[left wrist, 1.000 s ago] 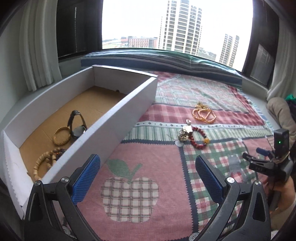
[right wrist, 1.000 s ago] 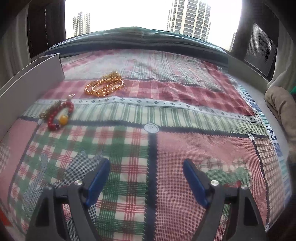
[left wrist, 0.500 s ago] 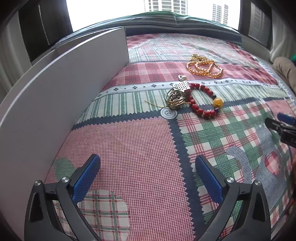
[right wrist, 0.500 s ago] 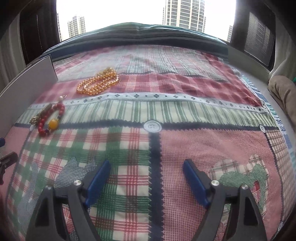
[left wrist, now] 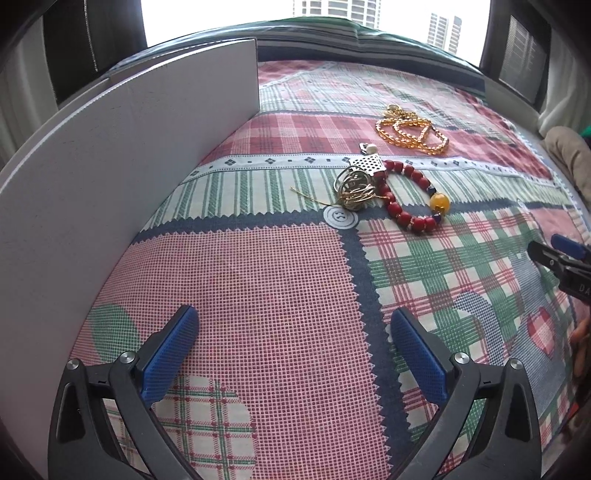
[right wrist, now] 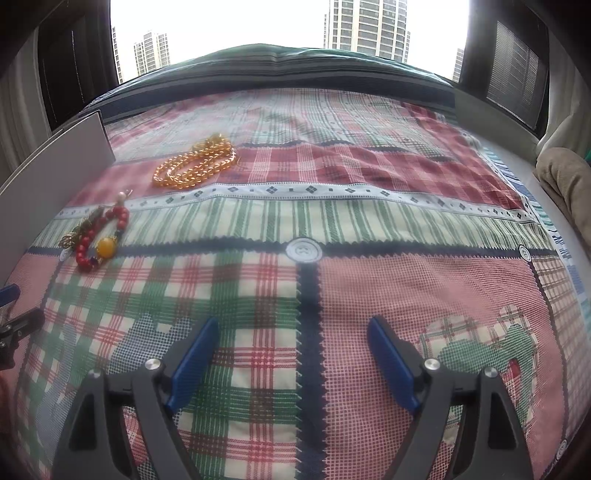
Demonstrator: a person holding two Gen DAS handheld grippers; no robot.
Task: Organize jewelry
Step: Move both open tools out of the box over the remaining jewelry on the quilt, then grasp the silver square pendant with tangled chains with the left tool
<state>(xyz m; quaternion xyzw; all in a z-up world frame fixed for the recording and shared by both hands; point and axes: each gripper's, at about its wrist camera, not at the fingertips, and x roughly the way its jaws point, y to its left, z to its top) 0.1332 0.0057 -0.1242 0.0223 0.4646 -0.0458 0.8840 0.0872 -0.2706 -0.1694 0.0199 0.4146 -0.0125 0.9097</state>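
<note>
Your left gripper (left wrist: pixel 293 325) hangs low over the patchwork plaid cloth (left wrist: pixel 280 295) with its blue-padded jaws spread wide and nothing between them. Your right gripper (right wrist: pixel 290 334) is likewise splayed and empty above a green-and-red check panel.

Surface: a quilt-like cover of red, green and cream plaid squares, joined by dark blue zigzag seams with printed white buttons (right wrist: pixel 303 250) at the crossings. It runs flat to a folded dark green blanket (right wrist: pixel 280 61) along the far edge.

Jewelry, left view: at 12 to 1 o'clock lies a red beaded bracelet with one amber bead (left wrist: pixel 410 201). A tangle of thin gold wire rings with a silver perforated charm (left wrist: pixel 356 184) touches its left side. Further out at 1 o'clock sits a coiled string of golden-amber beads (left wrist: pixel 410 129), apart from the red one. In the right view the same pieces sit at 10 and 11 o'clock.

A tall white cardboard box wall (left wrist: pixel 110 158) stands on the cloth from 9 to 11 o'clock in the left view; its inside is hidden.

Room: a wide window behind the blanket shows pale sky and high-rise towers (right wrist: pixel 365 26); dark frames and pale curtains (left wrist: pixel 22 85) flank it. A beige cushion-like shape (right wrist: pixel 565 177) sits at 3 o'clock.
</note>
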